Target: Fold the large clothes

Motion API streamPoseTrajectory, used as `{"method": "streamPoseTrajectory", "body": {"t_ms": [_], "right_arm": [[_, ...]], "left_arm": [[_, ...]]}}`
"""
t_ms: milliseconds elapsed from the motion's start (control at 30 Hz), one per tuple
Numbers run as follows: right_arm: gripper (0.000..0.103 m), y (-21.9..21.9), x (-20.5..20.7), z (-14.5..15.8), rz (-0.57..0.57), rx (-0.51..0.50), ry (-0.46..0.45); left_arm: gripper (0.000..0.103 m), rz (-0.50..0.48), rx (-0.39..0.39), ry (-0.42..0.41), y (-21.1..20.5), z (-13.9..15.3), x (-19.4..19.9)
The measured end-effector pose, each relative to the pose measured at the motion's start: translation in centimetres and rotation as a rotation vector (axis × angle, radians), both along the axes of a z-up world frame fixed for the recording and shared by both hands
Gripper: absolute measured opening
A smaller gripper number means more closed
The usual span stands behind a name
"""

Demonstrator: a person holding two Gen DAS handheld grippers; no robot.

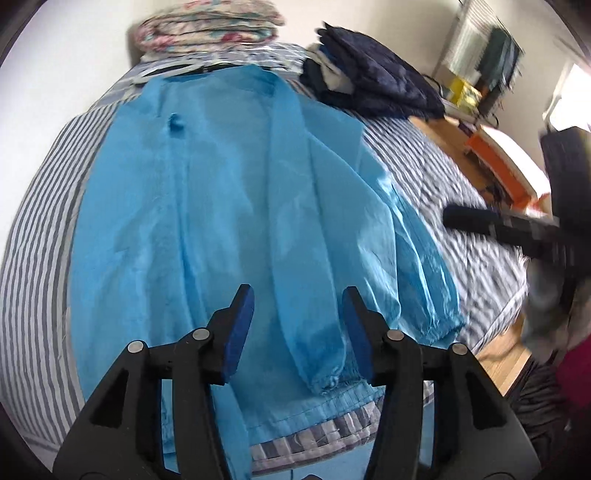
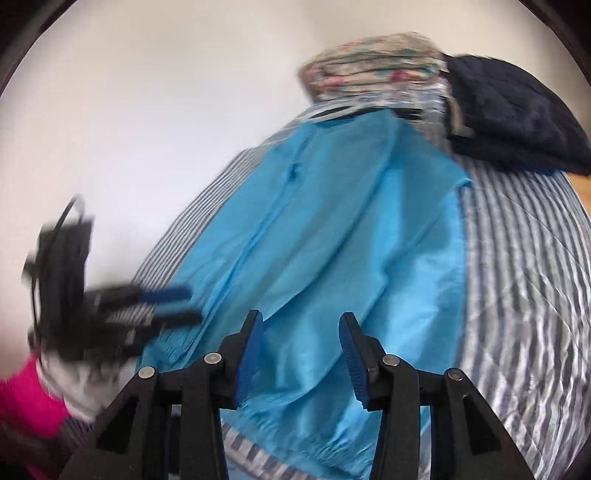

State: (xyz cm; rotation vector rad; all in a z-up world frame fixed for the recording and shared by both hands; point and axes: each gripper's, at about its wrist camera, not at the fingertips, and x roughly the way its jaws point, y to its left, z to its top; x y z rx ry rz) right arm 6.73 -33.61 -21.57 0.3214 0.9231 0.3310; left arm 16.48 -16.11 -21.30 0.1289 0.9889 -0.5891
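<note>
Nearest in the left wrist view, the left gripper (image 1: 298,314) hangs over the lower hem of the blue jacket (image 1: 207,206), its jaws partly apart with nothing between them. In the right wrist view the right gripper (image 2: 301,339) stands the same way, jaws half apart and empty, above the hem on the other side.

The jacket lies spread flat on the striped bed (image 1: 33,266), with both sleeves (image 1: 417,258) already laid along the body. This looks like an early fold only; the lengthwise fold of the body, from hem toward collar, seems still to do.

Further away sit a pile of dark clothes (image 1: 373,81) and a flowered blanket (image 1: 207,26) by the wall.

Only the left view shows the wooden floor and an orange box (image 1: 498,162); only the right view shows a pink sleeve (image 2: 26,402) behind the other gripper.
</note>
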Motion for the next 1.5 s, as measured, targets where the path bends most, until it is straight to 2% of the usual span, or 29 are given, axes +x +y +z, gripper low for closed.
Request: {"method": "streamPoseTrajectory", "body": {"t_ms": [133, 233, 300, 367, 500, 567, 600, 633, 733, 867, 967, 1033, 1133, 1200, 1467, 1500], "right_arm": [[0.046, -4.2, 2.5, -0.8, -0.130, 0.061, 0.042], [0.046, -5.8, 4.7, -0.4, -0.171, 0.084, 0.043], [0.046, -6.4, 6.3, -0.5, -0.180, 0.059, 0.050], [0.048, -7.1, 8.2, -1.0, -0.208, 0.033, 0.065], [0.048, -9.2, 11.4, -3.3, -0.241, 0.095, 0.114], [0.048, -9.4, 13.1, -4.3, -0.251, 0.101, 0.131], [0.048, -9.5, 14.0, -4.7, -0.256, 0.104, 0.140], [0.048, -9.7, 14.7, -5.2, -0.268, 0.107, 0.148], [0.048, -10.3, 16.7, -6.6, -0.298, 0.124, 0.171], [0.046, -11.0, 18.6, -8.1, -0.333, 0.124, 0.192], [0.025, -11.5, 20.3, -8.9, -0.347, 0.121, 0.202], [0.005, -11.6, 21.1, -8.9, -0.346, 0.119, 0.189], [0.000, -11.5, 21.9, -8.0, -0.341, 0.064, 0.152], [0.000, -11.5, 22.2, -7.3, -0.335, 0.035, 0.134], [0.000, -12.9, 21.9, -6.3, -0.372, 0.043, 0.126], [0.007, -13.0, 21.7, -6.3, -0.372, 0.055, 0.134]], "left_arm": [[0.051, -0.074, 0.087, -0.020, -2.8, -1.8, -1.0], [0.051, -0.112, 0.174, -0.070, -4.3, -3.0, -1.6], [0.051, -0.128, 0.217, -0.081, -5.1, -3.8, -1.5], [0.051, -0.126, 0.226, -0.081, -5.3, -4.3, -1.1], [0.049, -0.099, 0.229, -0.055, -5.0, -5.4, 0.3], [0.033, -0.086, 0.230, -0.043, -4.9, -5.7, 1.1], [0.016, -0.077, 0.228, -0.039, -4.8, -5.7, 1.4], [0.007, -0.063, 0.219, -0.033, -4.7, -5.6, 1.9], [0.002, -0.013, 0.159, -0.015, -3.6, -5.0, 3.2], [0.000, 0.080, -0.001, 0.054, -0.8, -3.6, 4.9], [0.000, 0.196, -0.185, 0.168, 2.7, -3.4, 6.8], [0.000, 0.299, -0.282, 0.254, 5.5, -4.3, 7.7], [0.000, 0.443, -0.375, 0.379, 9.1, -6.6, 8.4], [0.000, 0.464, -0.387, 0.421, 9.7, -7.5, 8.4], [0.000, 0.312, -0.273, 0.342, 6.1, -6.3, 6.4], [0.000, 0.298, -0.255, 0.334, 5.8, -6.3, 6.1]]}}
